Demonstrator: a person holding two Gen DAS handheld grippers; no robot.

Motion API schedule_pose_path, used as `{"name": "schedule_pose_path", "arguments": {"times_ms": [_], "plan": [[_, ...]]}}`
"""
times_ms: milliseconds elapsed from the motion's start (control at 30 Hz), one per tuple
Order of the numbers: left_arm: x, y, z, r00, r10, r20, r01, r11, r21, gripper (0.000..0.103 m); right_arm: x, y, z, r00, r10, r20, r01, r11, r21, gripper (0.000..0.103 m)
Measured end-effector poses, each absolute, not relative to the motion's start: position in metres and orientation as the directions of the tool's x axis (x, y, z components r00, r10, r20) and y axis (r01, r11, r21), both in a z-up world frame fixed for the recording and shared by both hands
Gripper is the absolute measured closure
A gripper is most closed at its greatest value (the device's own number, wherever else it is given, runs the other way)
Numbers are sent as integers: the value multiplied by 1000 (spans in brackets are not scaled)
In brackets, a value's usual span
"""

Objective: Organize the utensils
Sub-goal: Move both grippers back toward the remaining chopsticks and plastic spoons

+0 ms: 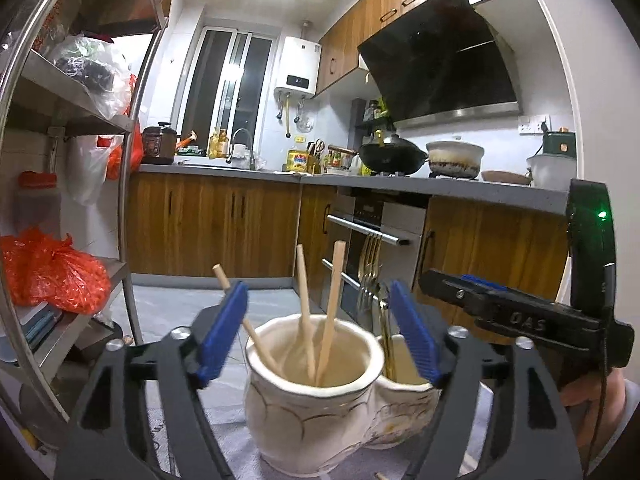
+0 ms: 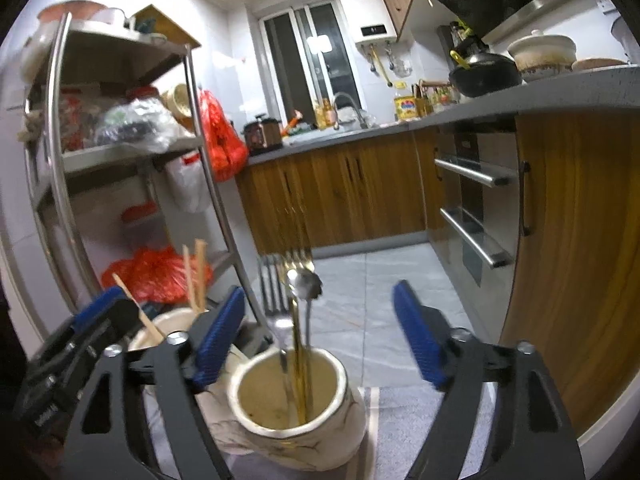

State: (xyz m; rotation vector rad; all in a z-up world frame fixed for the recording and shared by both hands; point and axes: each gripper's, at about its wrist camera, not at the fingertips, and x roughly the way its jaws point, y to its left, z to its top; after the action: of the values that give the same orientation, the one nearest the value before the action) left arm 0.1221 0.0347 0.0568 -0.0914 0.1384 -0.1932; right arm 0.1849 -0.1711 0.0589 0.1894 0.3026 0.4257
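Two cream ceramic holders stand touching on a grey cloth, and the utensils are already sorted by kind: three wooden chopsticks (image 1: 308, 312) lean in the left holder (image 1: 308, 396), while the metal cutlery (image 2: 298, 320) (gold forks, a steel fork and a spoon) stands handle-down in the right holder (image 2: 296, 404), so like goes with like and the eating ends stay up and clean. The left gripper (image 1: 320, 332) hangs just in front of the chopstick holder with its blue pads spread wide, nothing pressed between them; one chopstick slants past the left pad without being pinched. The right gripper (image 2: 324, 336) likewise stands wide open over the cutlery holder, gripping nothing. By my judgement both have let go and the sorting is near done. The left wrist view shows the other gripper's black body at its right edge, with part of a hand below it; the right wrist view alone looks down into the cutlery holder and shows the spoon bowl clearly.
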Motion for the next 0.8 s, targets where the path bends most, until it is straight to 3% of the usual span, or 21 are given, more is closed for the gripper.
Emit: {"name": "schedule_pose_path", "arguments": {"times_ms": [67,200,567,800], "plan": [[120,33,62,973,-193,-126,181,978,-100,20,177,-175,66,871,438,-222,-384,890,246,8],[112,31,76,978,-179,-107,168,980,-107,6,163,-184,80,886,429,-177,-381,890,251,5],[78,14,103,974,-157,-164,146,986,-77,6,122,-202,101,902,406,-147,-367,899,238,5],[50,2,100,963,-170,-207,163,985,-52,6,107,-215,86,895,398,-201,-345,904,252,5]]}}
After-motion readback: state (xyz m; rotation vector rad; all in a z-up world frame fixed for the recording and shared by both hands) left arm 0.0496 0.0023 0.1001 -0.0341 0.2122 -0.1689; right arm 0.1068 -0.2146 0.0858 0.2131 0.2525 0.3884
